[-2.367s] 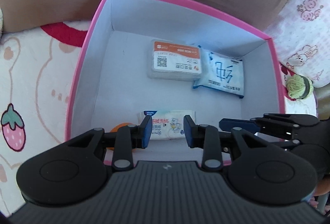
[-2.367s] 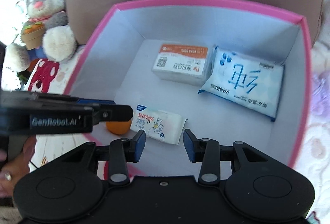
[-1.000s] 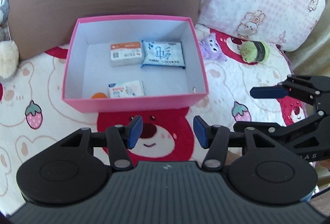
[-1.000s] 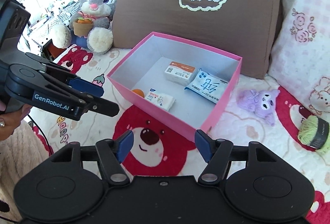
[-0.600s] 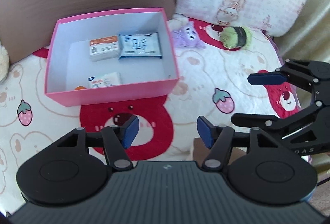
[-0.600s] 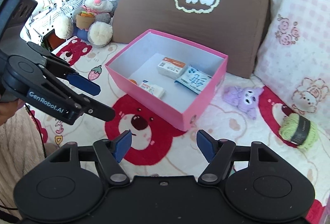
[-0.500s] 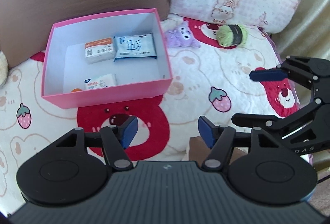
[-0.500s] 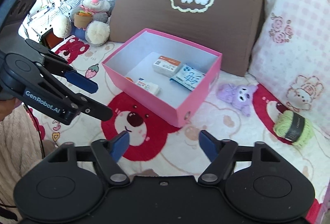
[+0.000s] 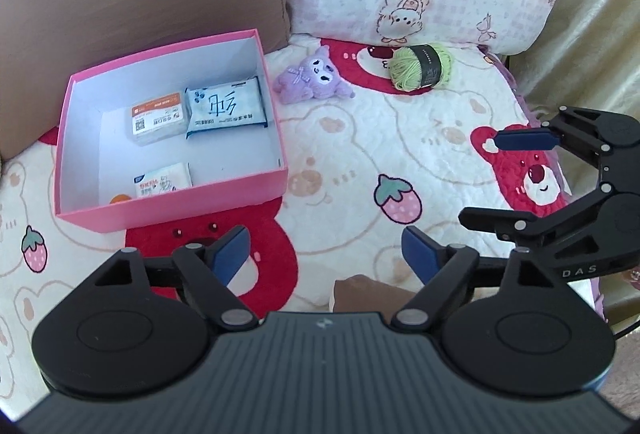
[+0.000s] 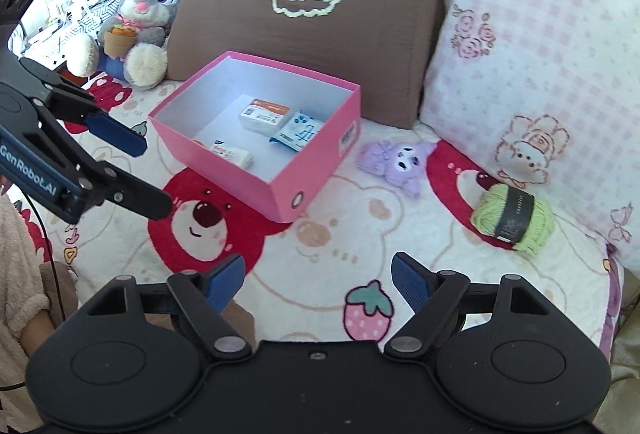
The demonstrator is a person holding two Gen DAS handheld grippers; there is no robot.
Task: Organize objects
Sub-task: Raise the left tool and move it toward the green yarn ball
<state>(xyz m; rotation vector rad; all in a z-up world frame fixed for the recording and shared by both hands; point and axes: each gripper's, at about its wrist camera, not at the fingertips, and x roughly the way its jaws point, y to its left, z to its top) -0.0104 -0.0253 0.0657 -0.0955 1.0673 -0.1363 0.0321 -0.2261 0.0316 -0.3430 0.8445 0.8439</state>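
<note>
A pink box on the bear-print blanket holds an orange-topped pack, a blue tissue pack, a small white tissue pack and an orange ball. A purple plush and a green yarn ball lie on the blanket right of the box. My left gripper is open and empty, held back above the blanket. My right gripper is open and empty, also above the blanket; it shows in the left wrist view.
A brown cushion stands behind the box and a pink checked pillow behind the plush and yarn. A grey bunny toy sits at far left. The bed's right edge meets a beige curtain.
Both grippers have pulled back out of the box and swung right, opening wider. The plush and yarn ball have come into view.
</note>
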